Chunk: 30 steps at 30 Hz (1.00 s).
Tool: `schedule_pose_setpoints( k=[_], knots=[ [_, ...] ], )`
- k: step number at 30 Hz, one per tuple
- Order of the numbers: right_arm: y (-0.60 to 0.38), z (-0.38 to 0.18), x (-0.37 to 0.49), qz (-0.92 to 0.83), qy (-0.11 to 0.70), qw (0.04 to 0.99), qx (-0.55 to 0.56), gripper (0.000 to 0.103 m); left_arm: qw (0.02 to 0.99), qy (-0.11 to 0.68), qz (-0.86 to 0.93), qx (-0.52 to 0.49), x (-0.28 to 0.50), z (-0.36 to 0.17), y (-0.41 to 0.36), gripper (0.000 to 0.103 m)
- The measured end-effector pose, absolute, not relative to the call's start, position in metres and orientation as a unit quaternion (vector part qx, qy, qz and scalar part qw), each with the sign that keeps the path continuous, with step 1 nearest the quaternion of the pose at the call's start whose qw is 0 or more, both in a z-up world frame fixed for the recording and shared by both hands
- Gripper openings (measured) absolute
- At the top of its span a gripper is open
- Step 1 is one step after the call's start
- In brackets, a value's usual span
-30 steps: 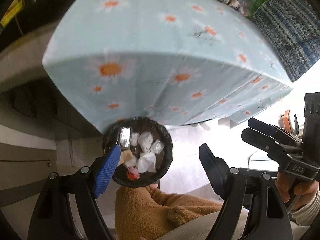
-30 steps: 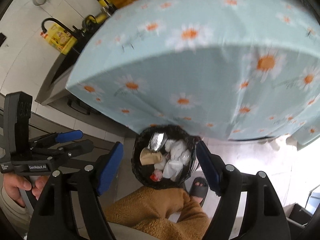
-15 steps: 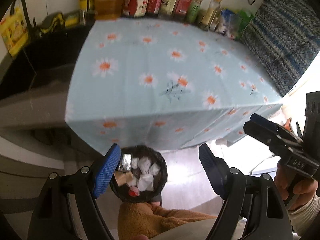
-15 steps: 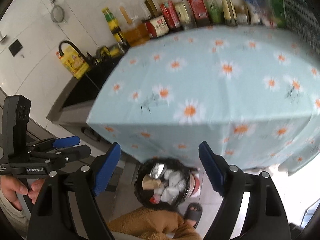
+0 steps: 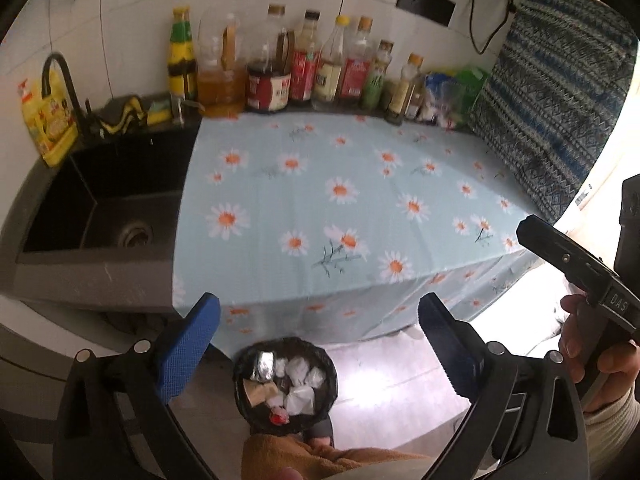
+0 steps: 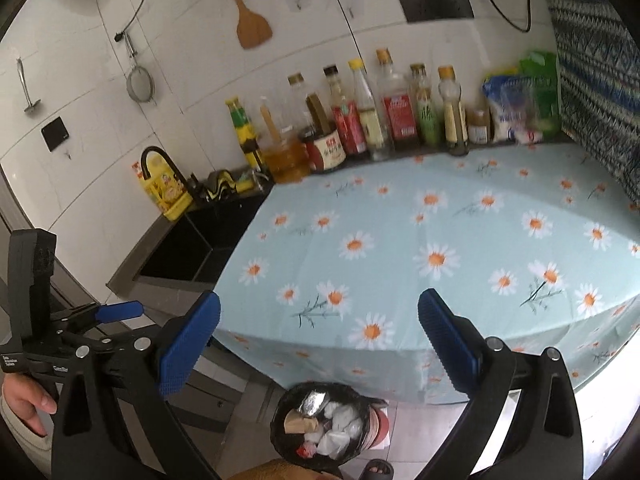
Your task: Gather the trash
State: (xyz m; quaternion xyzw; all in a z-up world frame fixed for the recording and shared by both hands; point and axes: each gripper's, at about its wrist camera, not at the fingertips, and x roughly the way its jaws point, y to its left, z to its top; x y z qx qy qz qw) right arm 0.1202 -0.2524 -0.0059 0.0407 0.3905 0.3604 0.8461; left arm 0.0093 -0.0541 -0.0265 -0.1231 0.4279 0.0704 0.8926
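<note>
Closest to me, both tools hang raised over the floor in front of the counter, fingers pointing forward and slightly down. The left gripper (image 5: 318,344) is spread wide with nothing between its blue pads, and the right gripper (image 6: 319,342) is just as wide and just as empty. Below and between them sits the trash bin (image 5: 285,386), lined in black, on the floor at the counter's front edge, holding crumpled white tissues (image 5: 301,394), a foil wad (image 5: 265,361) and a scrap of brown paper.

Beyond it the counter (image 5: 340,184), under its daisy cloth, shows no loose litter that I can see. I'd say the collecting looks about finished; the sensible thing now is one slow look across the cloth and along the bottles (image 5: 304,68) at the back wall, beside the sink (image 5: 100,200).
</note>
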Motion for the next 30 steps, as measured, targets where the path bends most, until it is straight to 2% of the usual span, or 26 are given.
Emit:
schedule_pose_setpoints(
  k=[12,30],
  knots=[
    [-0.266,0.035,0.116,0.329,0.365,0.871,0.017,0.098,0.911,0.39,0.087,-0.104,0.012,0.014,-0.057,0.096],
    [-0.274,0.057,0.125,0.323,0.349,0.879,0.015,0.098,0.917,0.373,0.094,-0.101,0.015,0.032,-0.058,0.096]
  ],
)
